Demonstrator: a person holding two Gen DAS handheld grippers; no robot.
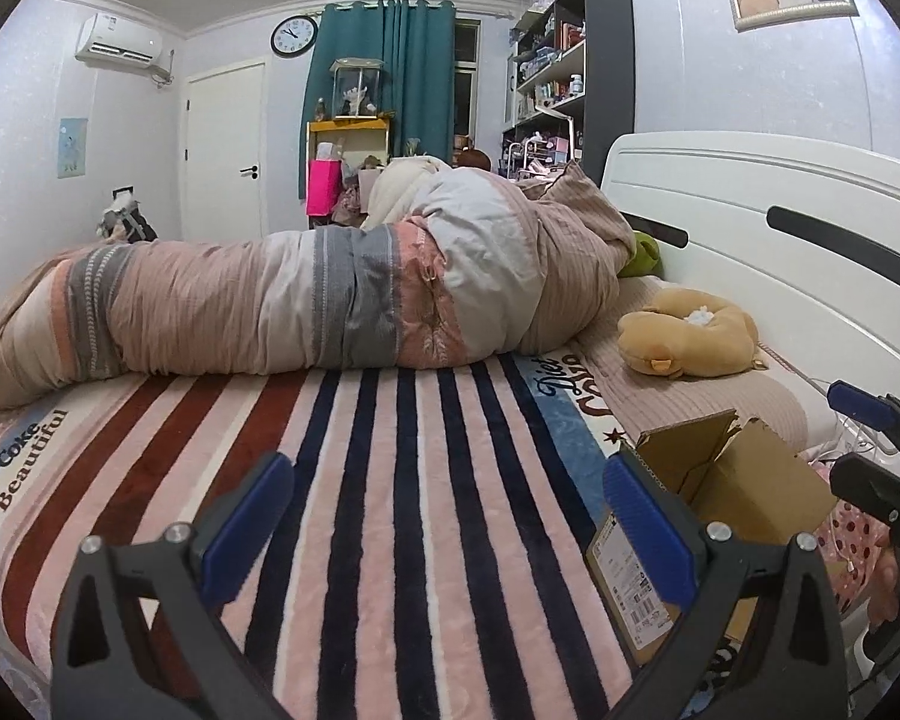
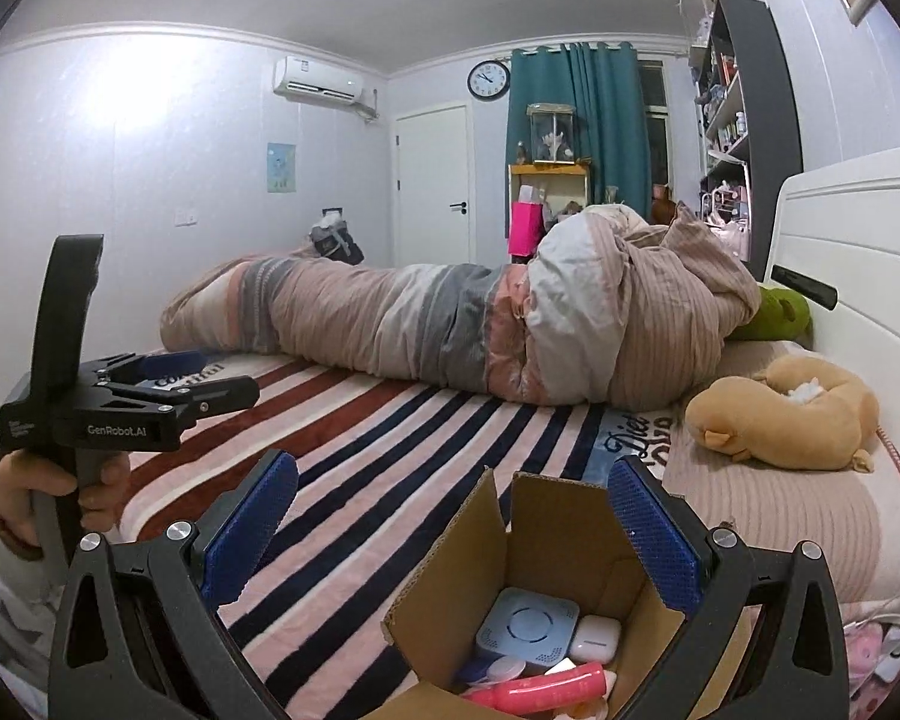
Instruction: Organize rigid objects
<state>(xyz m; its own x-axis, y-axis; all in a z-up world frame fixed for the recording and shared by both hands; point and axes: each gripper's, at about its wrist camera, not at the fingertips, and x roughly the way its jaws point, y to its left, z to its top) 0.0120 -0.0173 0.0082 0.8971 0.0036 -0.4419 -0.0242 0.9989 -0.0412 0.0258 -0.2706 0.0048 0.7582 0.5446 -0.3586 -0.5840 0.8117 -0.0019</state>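
An open cardboard box stands on the striped bed blanket. Inside lie a white square device, a small white case, a pink tube and other small items. My right gripper is open and empty, hovering just above the box opening. My left gripper is open and empty over the blanket, with the box to its right. The left gripper also shows in the right wrist view, held in a hand. The right gripper's fingers show at the left wrist view's right edge.
A rolled quilt lies across the bed behind. A tan plush toy rests by the white headboard. A green plush is tucked under the quilt. Pink items lie at the right edge of the bed.
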